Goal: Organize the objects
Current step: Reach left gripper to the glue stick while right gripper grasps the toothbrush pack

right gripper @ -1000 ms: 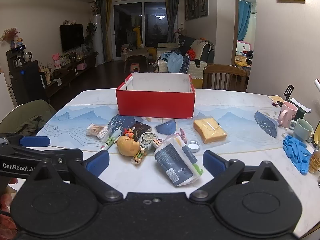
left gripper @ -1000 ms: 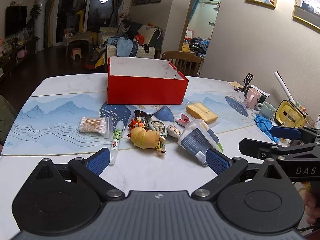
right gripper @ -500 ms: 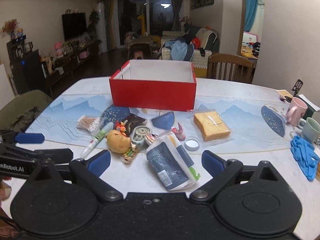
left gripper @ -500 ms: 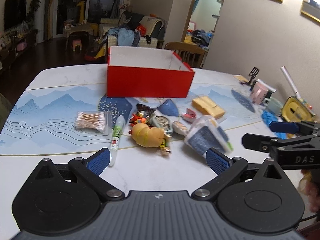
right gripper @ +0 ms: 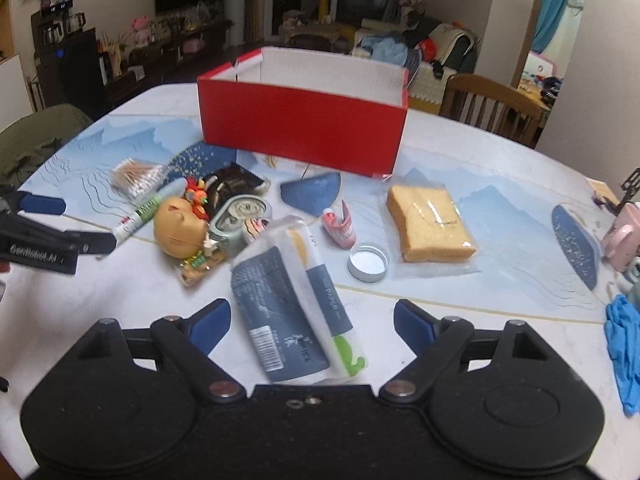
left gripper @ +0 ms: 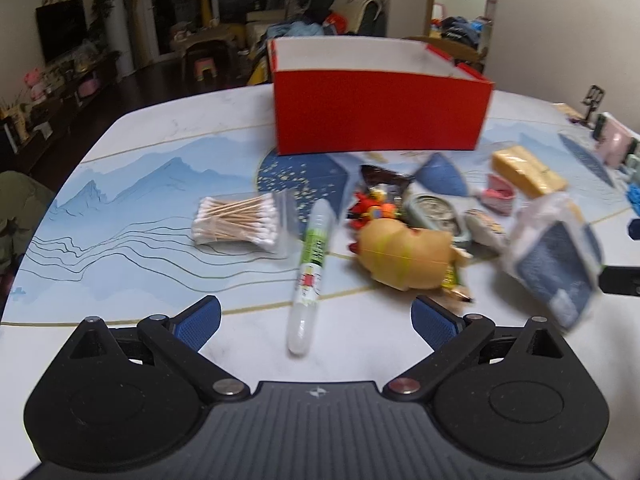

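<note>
Evidently nothing is gripped yet: both the left gripper [left gripper: 316,316] and right gripper [right gripper: 312,322] are held open, so the pen [left gripper: 312,268] and pouch [right gripper: 292,304] must be straddled, then carried to the red box [right gripper: 304,128].

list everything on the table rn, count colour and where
box: 1, red outside, white inside, open, far middle of table
cotton swabs: 1 clear bag, white tips, left of the pile
tube: 1, white and green, beside the swabs
pig toy: 1, tan, middle of the pile
dark wrapper: 1, black, behind the pig toy
round tin: 1, grey-green, right of the pig toy
toothbrush pack: 1, navy and clear, nearest the right gripper
lid: 1, silver, right of the pack
bread: 1 slice, yellow, bagged, right side
gloves: blue, far right edge
mug: 1, pink, right edge
left gripper: open, over the tube
right gripper: open, over the pack
</note>
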The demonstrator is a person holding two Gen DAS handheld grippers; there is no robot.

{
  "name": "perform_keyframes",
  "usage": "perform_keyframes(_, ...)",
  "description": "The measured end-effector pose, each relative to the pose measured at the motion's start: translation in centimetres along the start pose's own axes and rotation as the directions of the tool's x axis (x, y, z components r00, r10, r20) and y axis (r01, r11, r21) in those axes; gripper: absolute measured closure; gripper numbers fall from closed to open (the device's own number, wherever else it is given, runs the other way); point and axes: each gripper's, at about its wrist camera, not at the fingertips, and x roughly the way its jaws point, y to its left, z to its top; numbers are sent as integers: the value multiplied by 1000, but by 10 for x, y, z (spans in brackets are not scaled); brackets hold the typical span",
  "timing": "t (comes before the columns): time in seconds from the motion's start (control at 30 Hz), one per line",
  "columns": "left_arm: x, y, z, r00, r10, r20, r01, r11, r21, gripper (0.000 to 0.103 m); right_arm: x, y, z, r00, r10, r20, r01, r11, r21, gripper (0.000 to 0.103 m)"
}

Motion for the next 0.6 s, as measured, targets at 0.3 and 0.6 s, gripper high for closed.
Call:
perform_keyframes(0.3, 48, 7, 8, 994, 69, -90, -70, 997, -8, 11, 33, -6, 8, 998, 42, -38, -46, 995, -87, 24)
perform_keyframes(0.6, 59, 1, 16, 994, 32, -106, -33, 999, -7, 43, 46, -4, 11, 995, 87, -59, -94, 987, -131, 31)
